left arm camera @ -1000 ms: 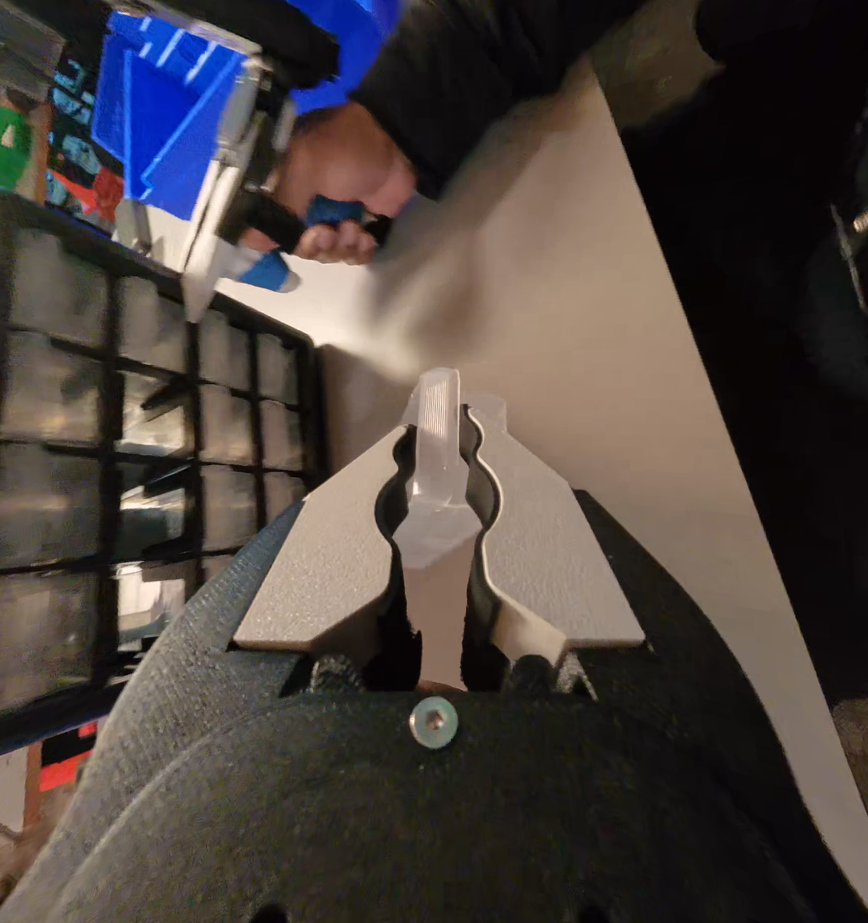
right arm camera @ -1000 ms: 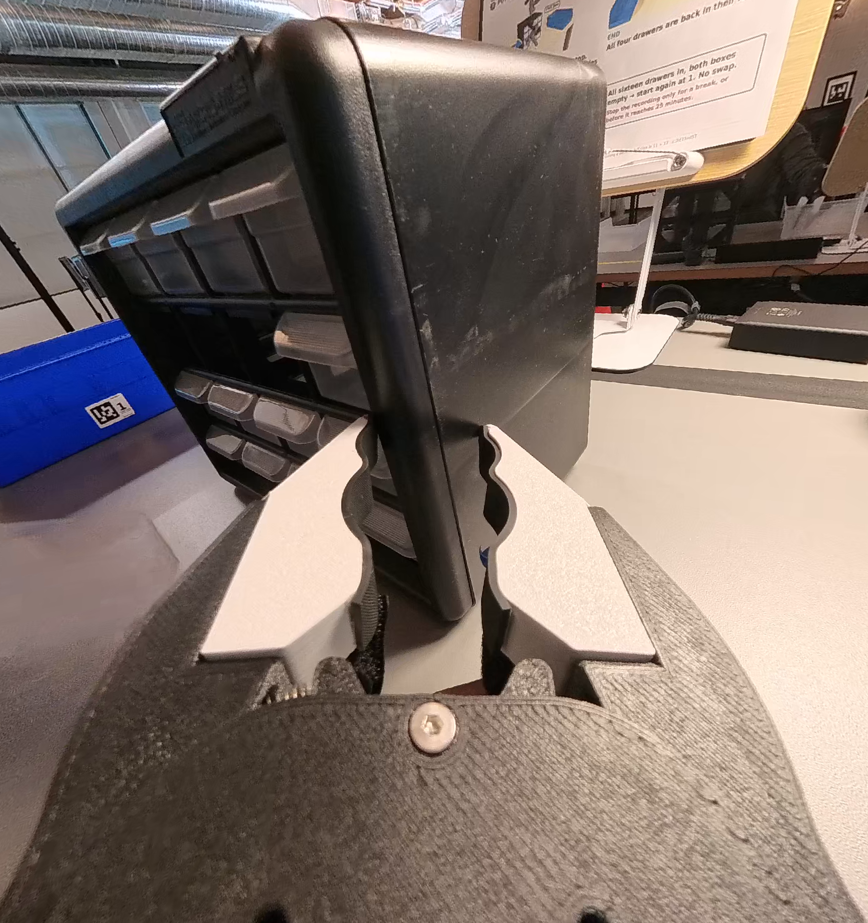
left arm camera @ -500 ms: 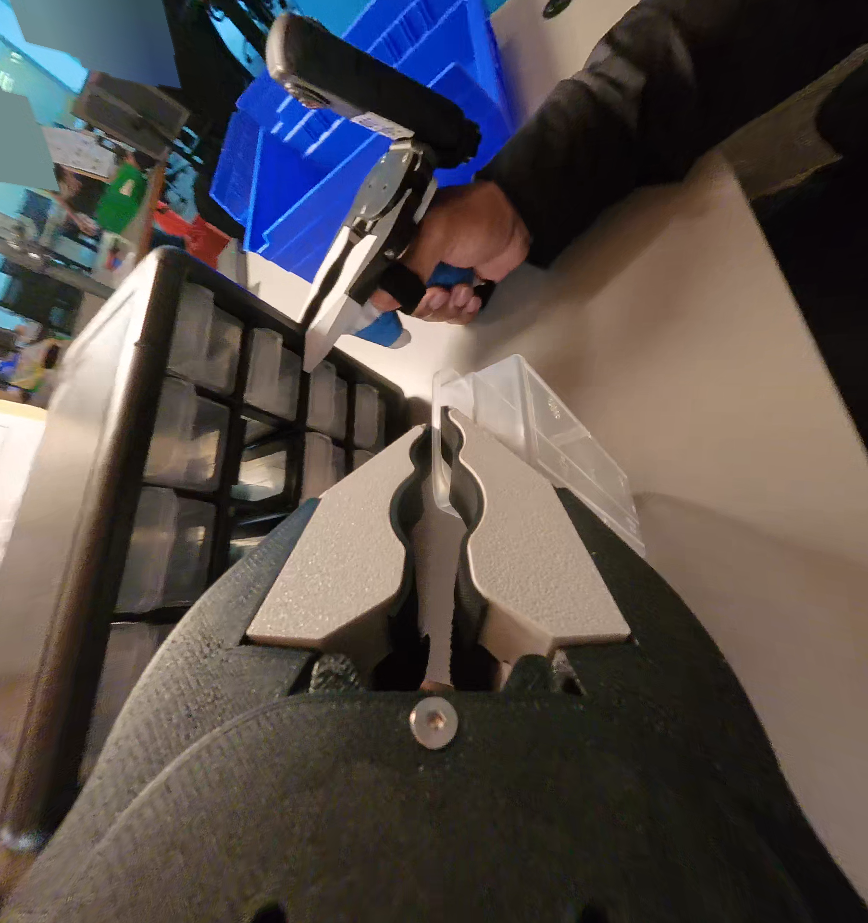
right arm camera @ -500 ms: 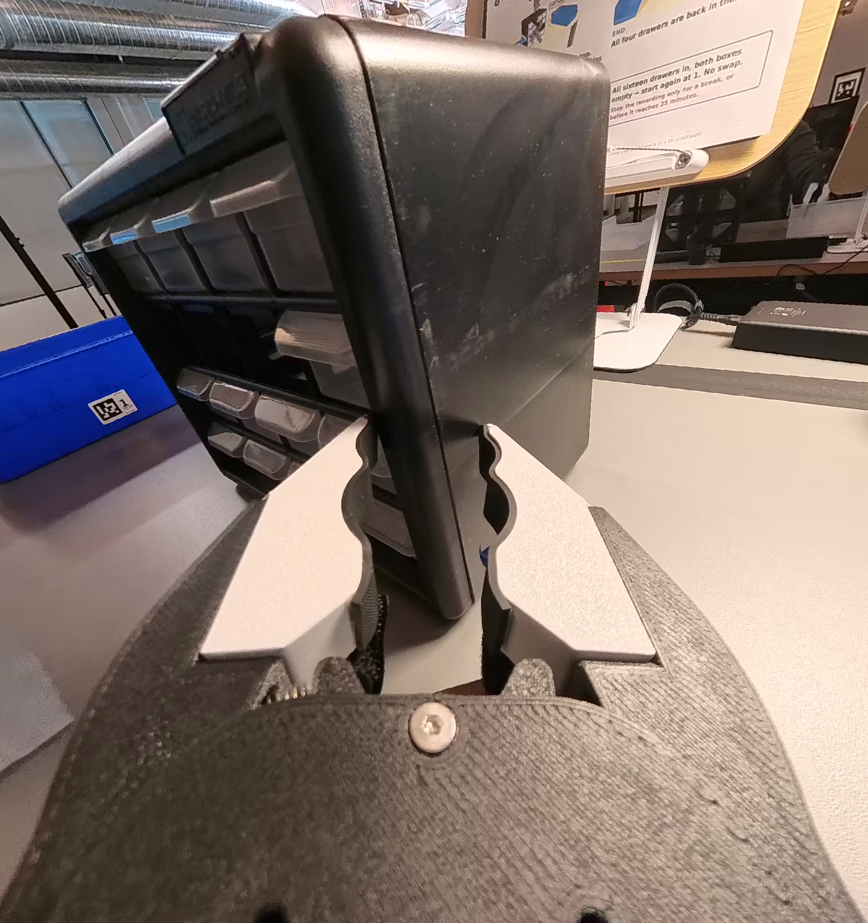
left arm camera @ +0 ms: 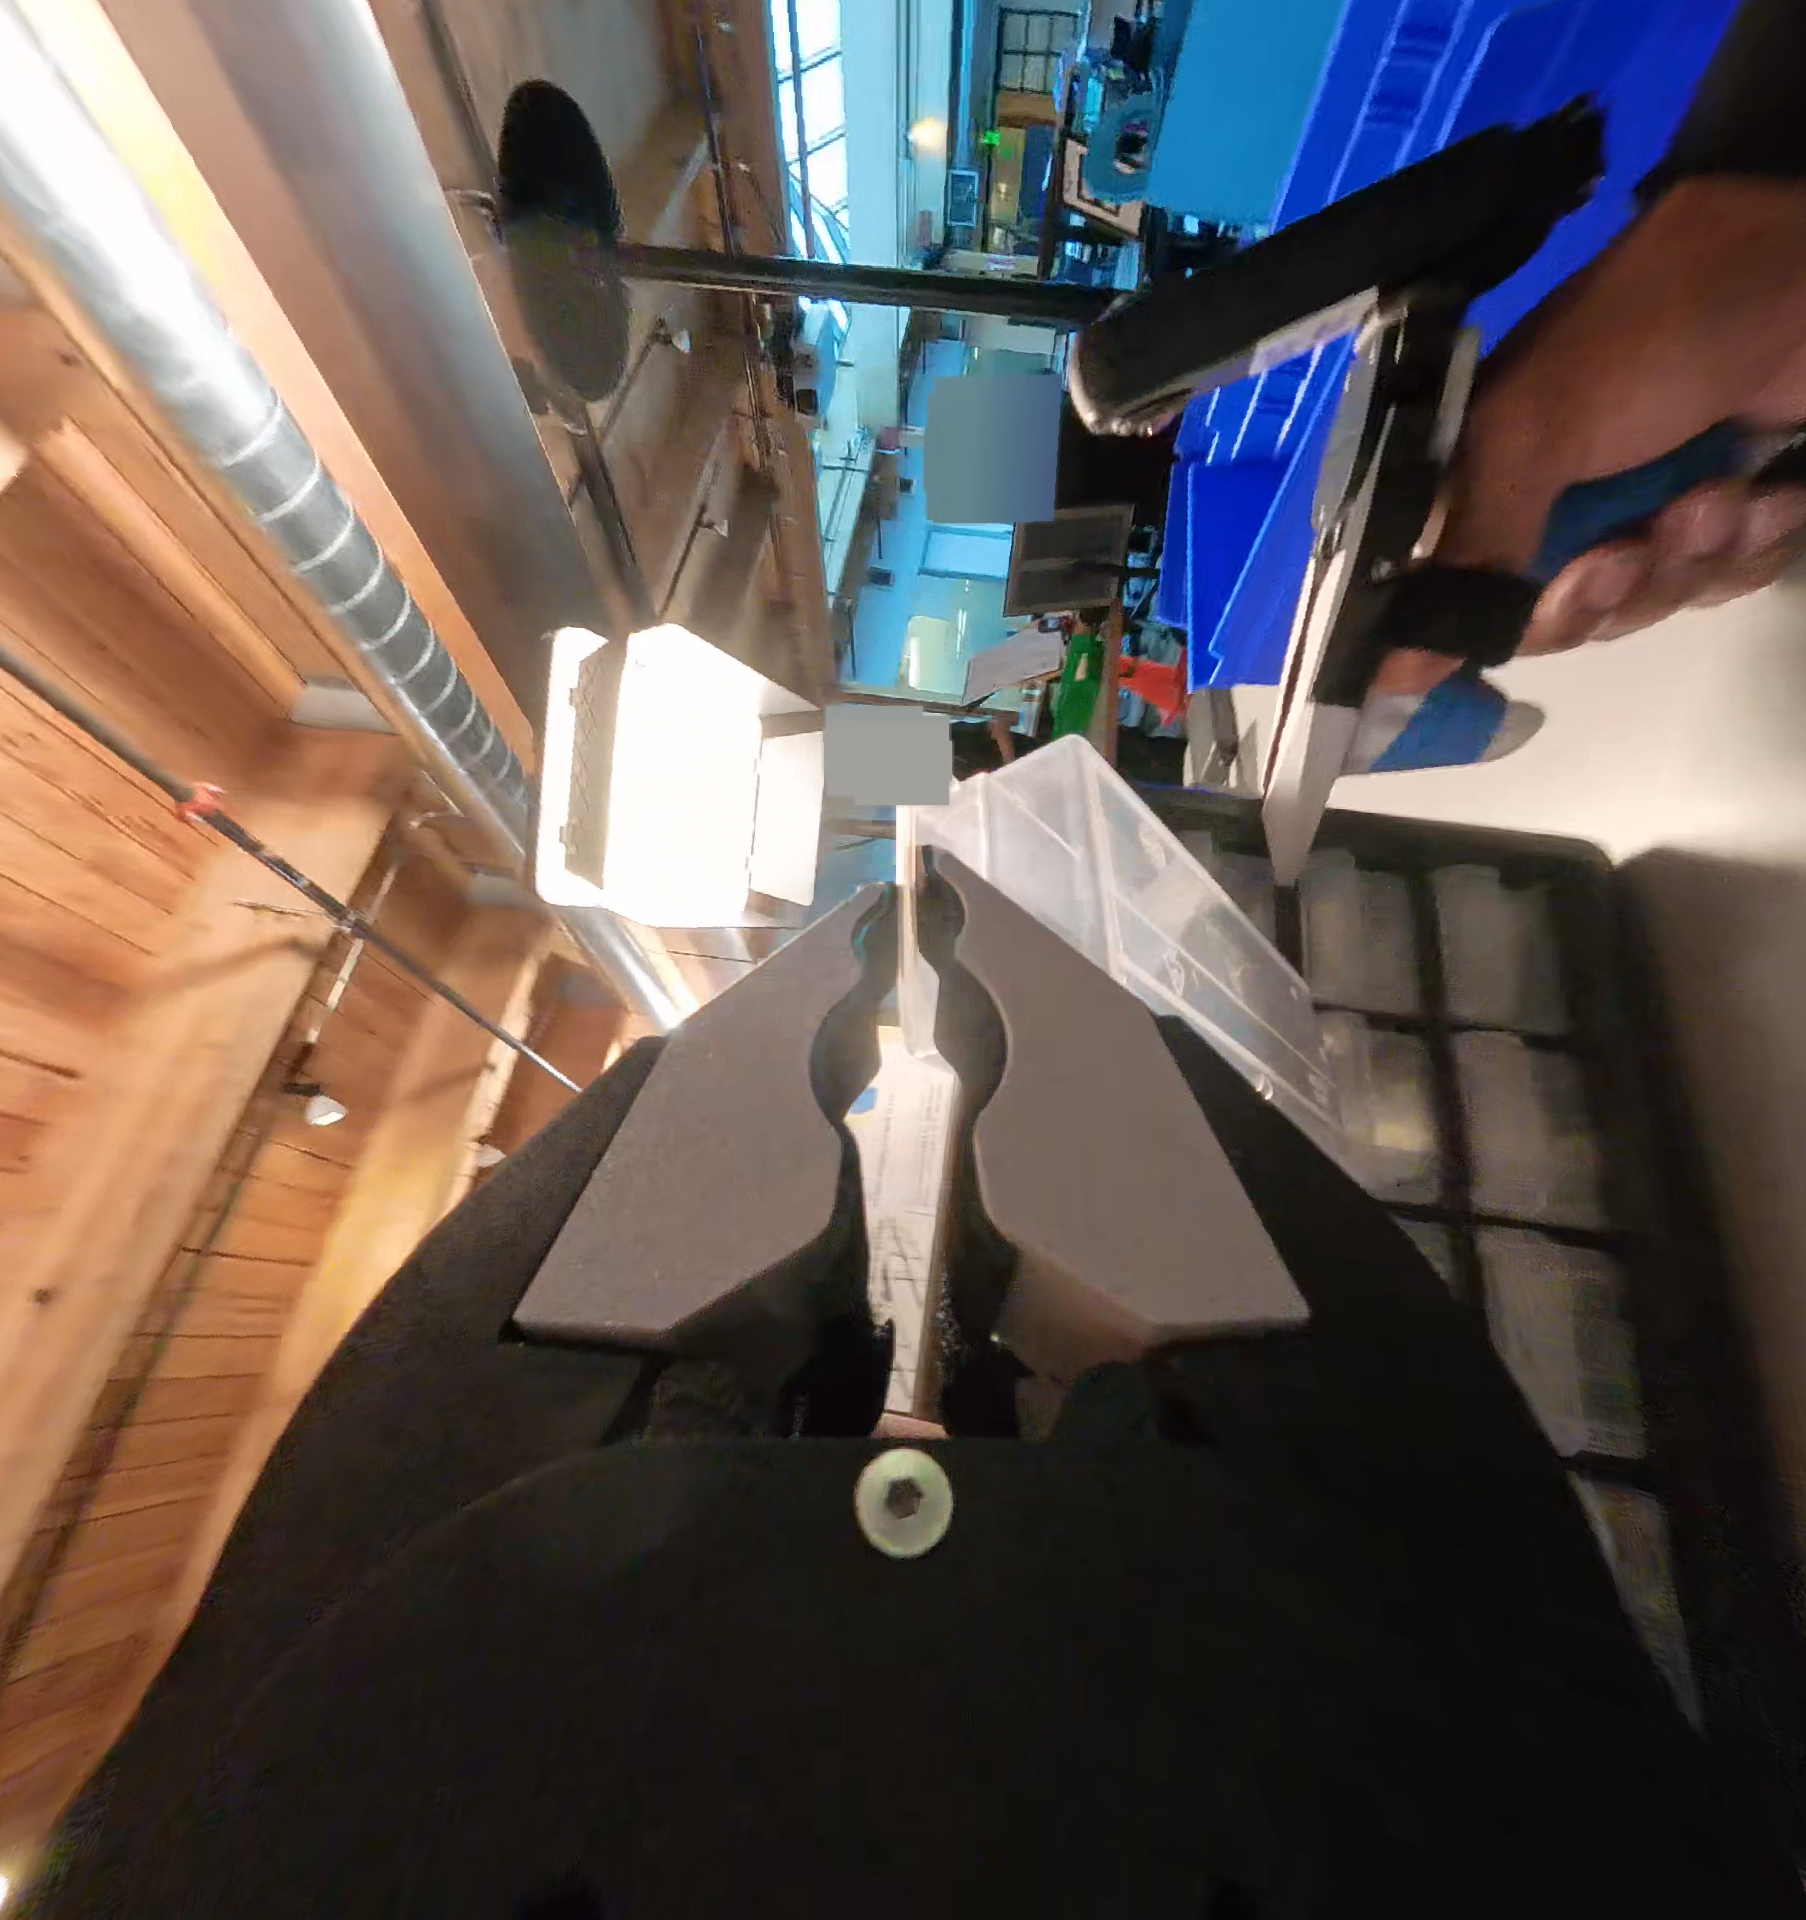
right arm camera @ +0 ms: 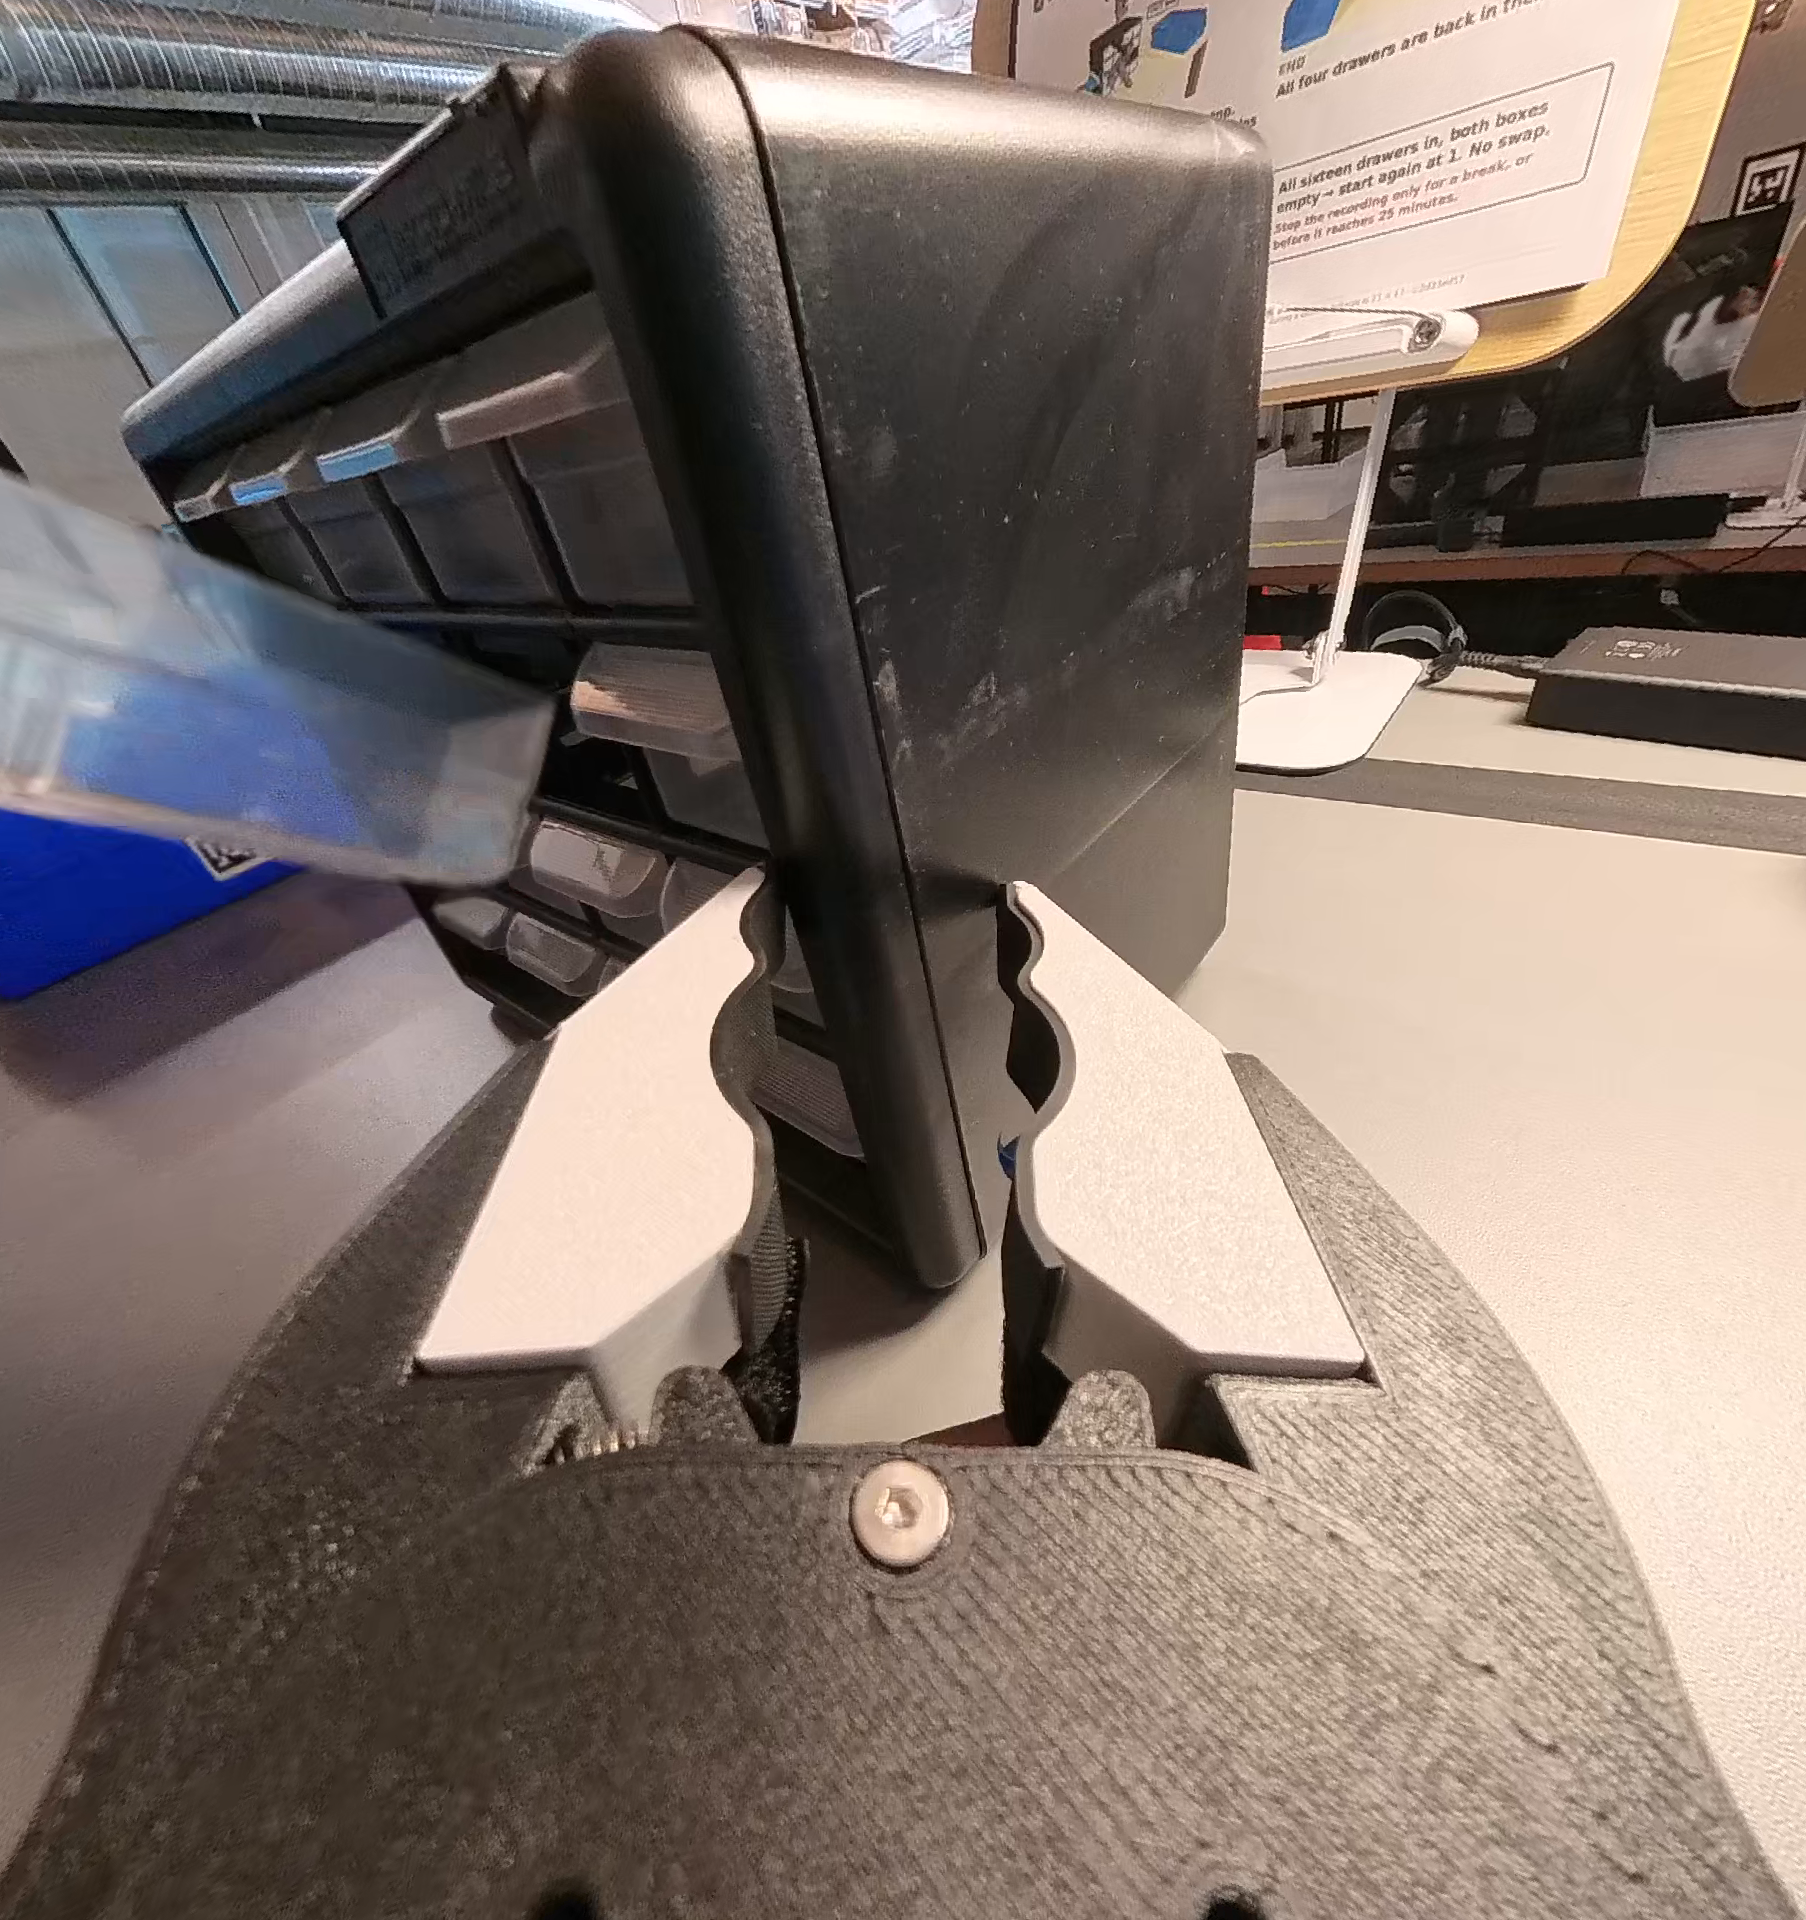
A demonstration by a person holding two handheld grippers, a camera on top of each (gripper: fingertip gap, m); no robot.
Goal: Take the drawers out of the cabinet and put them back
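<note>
My left gripper (left arm camera: 914, 899) is shut on the thin end wall of a clear plastic drawer (left arm camera: 1138, 904) and holds it in the air in front of the black cabinet (left arm camera: 1450, 1039). In the right wrist view the drawer (right arm camera: 255, 727) comes in from the left, its end close to the cabinet's second row. My right gripper (right arm camera: 883, 904) is shut on the front right corner of the black cabinet (right arm camera: 982, 468), one finger on the front edge, one on the side wall. The cabinet leans. Its rows hold several clear drawers. The right gripper's finger (left arm camera: 1304, 748) also shows in the left wrist view.
A blue bin (right arm camera: 47, 914) stands on the grey table left of the cabinet. A white lamp base (right arm camera: 1314, 707) and a black box (right arm camera: 1688, 696) sit behind at the right. A board with a printed sheet (right arm camera: 1398, 135) stands at the back.
My left gripper closed on the clear drawer, lifted it off the table and swung it up to the cabinet's front. The right gripper has stayed on the cabinet corner.
</note>
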